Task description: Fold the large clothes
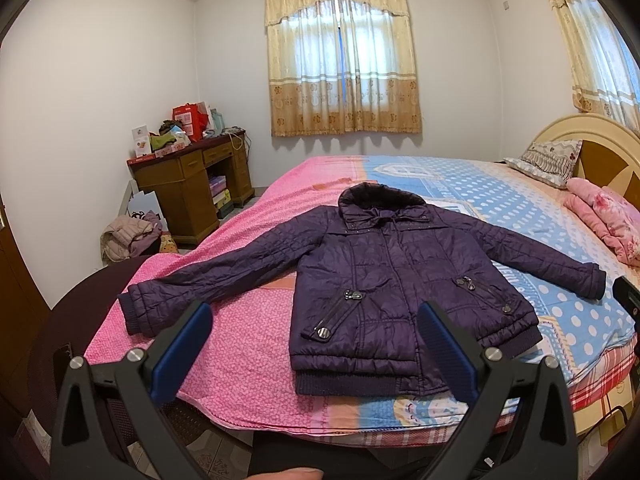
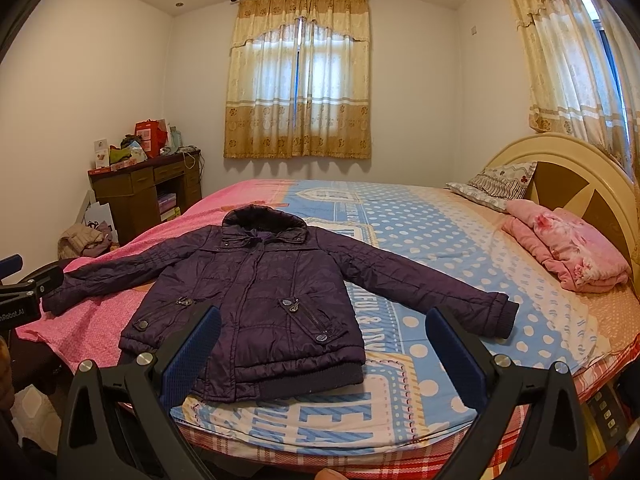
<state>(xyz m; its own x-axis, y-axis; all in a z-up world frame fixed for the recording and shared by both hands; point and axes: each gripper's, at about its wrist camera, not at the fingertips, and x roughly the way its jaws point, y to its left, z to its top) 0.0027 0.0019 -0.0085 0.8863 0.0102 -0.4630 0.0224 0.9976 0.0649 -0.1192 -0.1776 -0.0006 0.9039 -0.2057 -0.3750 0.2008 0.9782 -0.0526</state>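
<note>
A purple jacket is being shown laid flat, front up, on the bed, near its foot edge. Its collar is pointing toward the far window, and its ribbed hem is lying closest to the cameras. Both sleeves are being spread out to the sides: one sleeve is resting on the pink part of the bedcover, the other sleeve on the blue dotted part. The front is closed, and two slanted zip pockets are being seen low on the body.

The left tool is being held open above the near edge of the bed, its blue pads wide apart, with nothing between them; the jacket's hem corner is being framed between the fingers. The right tool is likewise being held open and empty, just short of the hem, apart from the fabric. In the right wrist view, part of the left tool is appearing at the left edge beside the sleeve cuff.

A folded pink blanket and a patterned pillow are lying near the headboard. A cluttered wooden counter is standing in the far corner, with a heap of clothes on the floor beside it.
</note>
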